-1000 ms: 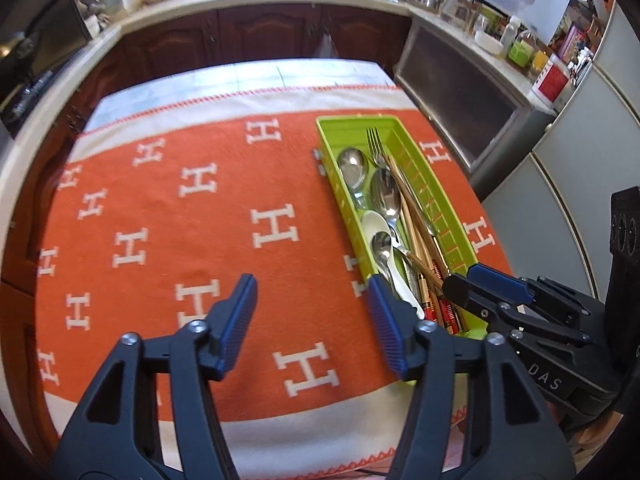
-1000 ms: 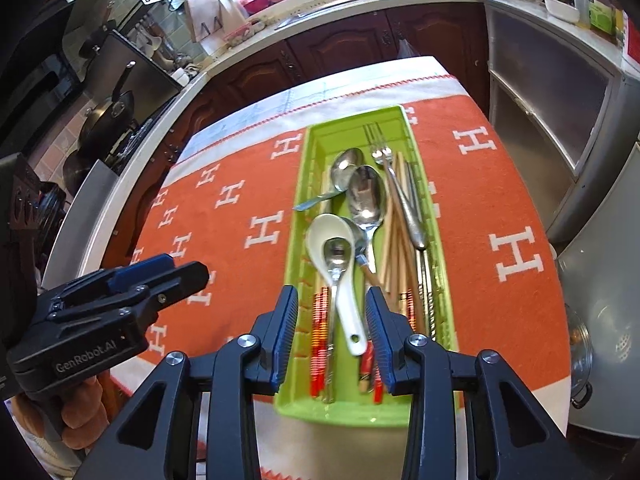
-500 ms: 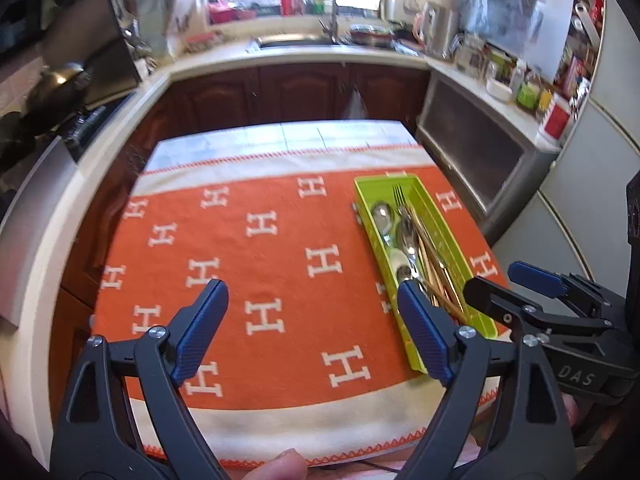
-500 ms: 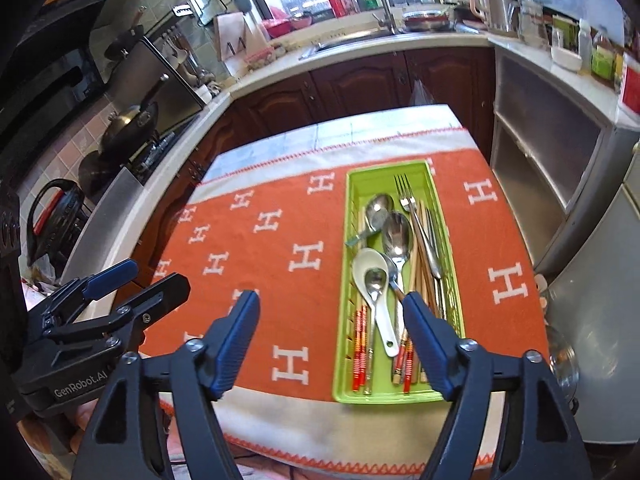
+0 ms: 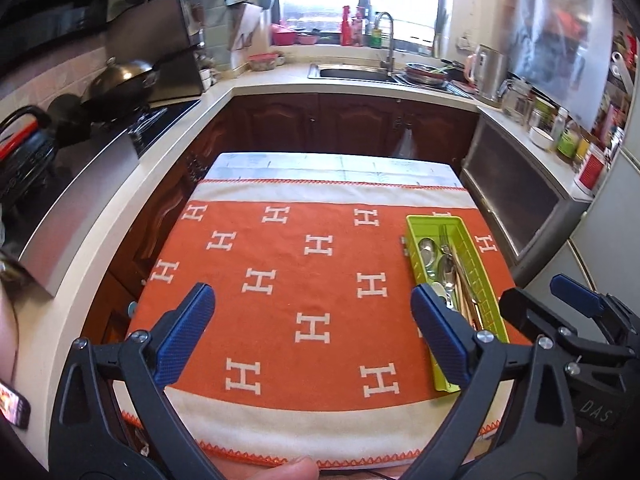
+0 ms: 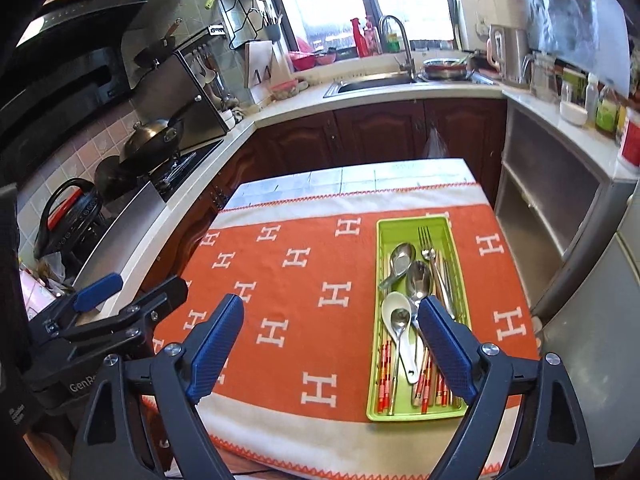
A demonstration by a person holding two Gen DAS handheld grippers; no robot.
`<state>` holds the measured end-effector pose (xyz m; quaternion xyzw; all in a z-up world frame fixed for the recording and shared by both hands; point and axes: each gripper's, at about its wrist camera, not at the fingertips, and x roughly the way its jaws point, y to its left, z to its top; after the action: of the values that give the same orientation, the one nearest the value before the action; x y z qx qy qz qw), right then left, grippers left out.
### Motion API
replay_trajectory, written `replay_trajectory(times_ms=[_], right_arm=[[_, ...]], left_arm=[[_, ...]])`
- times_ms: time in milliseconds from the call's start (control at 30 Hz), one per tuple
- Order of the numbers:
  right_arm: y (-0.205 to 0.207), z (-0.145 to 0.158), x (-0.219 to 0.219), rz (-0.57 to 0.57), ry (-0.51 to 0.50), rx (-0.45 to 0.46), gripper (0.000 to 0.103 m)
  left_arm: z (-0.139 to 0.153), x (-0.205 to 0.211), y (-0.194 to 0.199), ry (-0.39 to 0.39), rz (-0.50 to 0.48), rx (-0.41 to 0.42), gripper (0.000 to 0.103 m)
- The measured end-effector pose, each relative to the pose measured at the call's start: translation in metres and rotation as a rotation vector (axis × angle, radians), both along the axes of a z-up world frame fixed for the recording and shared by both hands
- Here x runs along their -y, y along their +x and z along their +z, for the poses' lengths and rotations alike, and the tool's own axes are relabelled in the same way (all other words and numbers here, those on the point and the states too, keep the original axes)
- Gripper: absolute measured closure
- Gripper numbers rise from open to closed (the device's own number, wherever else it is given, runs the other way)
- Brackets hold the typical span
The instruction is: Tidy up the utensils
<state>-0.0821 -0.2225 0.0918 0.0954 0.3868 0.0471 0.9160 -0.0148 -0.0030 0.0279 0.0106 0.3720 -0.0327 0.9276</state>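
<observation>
The green tray (image 6: 416,410) sits at the right of the right wrist frame on the orange cloth (image 6: 304,280) covering the desk, holding spoons, a fork and chopsticks. Both the right gripper (image 6: 330,346) and left gripper (image 5: 312,334) have just been opening; their fingers stand wide, with nothing between them.

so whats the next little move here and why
Probably none beyond easing both away. All the cutlery seen, spoons, fork and chopsticks, lies in the green tray, and nothing loose shows on the orange cloth. The left hand-held gripper and right hand-held gripper have just been opening and hold nothing.
</observation>
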Motion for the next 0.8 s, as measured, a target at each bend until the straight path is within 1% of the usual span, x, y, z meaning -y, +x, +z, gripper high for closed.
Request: replay_trajectory(times_ms=[200, 800], right_arm=[[0.0, 0.001, -0.014, 0.018, -0.035, -0.003, 0.013], [0.021, -0.018, -0.02, 0.031, -0.051, -0.034, 0.013]], left_arm=[[-0.004, -0.008, -0.002, 0.025, 0.044, 0.019, 0.005], [-0.022, -0.01, 0.011, 0.045, 0.072, -0.029, 0.005]])
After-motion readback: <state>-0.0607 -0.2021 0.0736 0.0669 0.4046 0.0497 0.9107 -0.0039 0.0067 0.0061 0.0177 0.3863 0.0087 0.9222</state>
